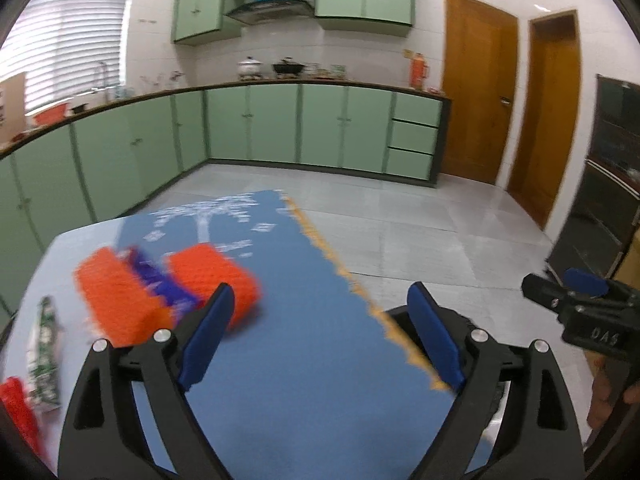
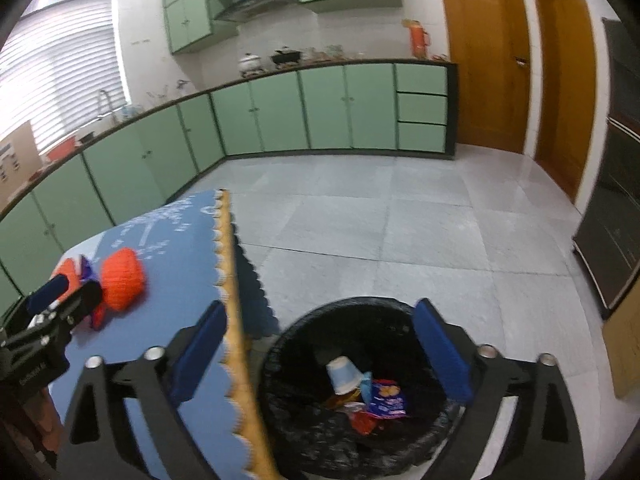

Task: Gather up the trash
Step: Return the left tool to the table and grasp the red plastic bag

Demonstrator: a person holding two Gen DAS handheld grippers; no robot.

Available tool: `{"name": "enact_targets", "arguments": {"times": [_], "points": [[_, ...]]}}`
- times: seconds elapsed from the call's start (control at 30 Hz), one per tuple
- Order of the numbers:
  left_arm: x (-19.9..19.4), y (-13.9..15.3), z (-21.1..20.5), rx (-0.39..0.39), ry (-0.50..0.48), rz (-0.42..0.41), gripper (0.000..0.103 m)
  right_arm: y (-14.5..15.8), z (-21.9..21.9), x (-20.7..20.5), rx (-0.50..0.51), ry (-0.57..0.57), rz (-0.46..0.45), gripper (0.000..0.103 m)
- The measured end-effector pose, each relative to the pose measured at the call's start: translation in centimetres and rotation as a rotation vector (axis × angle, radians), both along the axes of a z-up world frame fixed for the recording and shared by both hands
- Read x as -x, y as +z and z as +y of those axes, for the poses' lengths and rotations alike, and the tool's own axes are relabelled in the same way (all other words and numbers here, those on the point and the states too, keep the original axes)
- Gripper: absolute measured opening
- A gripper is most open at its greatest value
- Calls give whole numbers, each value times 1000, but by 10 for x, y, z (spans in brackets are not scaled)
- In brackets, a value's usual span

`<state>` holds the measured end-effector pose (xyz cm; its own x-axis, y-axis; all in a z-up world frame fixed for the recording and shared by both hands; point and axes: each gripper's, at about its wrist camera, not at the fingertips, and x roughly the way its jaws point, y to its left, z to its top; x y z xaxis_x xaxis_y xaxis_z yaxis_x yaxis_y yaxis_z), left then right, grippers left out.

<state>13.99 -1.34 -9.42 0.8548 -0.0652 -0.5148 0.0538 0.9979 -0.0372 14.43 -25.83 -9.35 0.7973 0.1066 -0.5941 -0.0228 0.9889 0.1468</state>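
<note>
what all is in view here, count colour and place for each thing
orange and purple wrapper: one, on the blue cloth
green and white wrapper: one, table's left edge
blue tablecloth with scalloped orange edge: one, over the table
black round lined trash bin: one, on the floor beside the table
white paper cup: one, inside the bin
green cabinets: many, along the walls
left gripper: jaws open, empty
right gripper: jaws open, empty, above the bin
</note>
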Motion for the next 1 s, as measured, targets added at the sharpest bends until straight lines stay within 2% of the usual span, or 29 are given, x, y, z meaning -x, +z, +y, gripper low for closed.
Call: {"name": "enact_targets", "arguments": {"times": [0.4,0.57,0.73,0.97,1.0], "points": [[50,2,121,-59,295,7,86,6,114,-5,-8,210,-46,97],[77,-3,157,-125,388,18,86,3,153,2,-2,283,-59,97],[104,-13,190,-145,477,49,86,-1,185,9,10,346,-52,97],[117,-35,222,-112,531,116,86,-1,219,17,10,413,-60,97],[115,-38,226,-99,534,128,82,0,223,18,10,423,-62,97]]}}
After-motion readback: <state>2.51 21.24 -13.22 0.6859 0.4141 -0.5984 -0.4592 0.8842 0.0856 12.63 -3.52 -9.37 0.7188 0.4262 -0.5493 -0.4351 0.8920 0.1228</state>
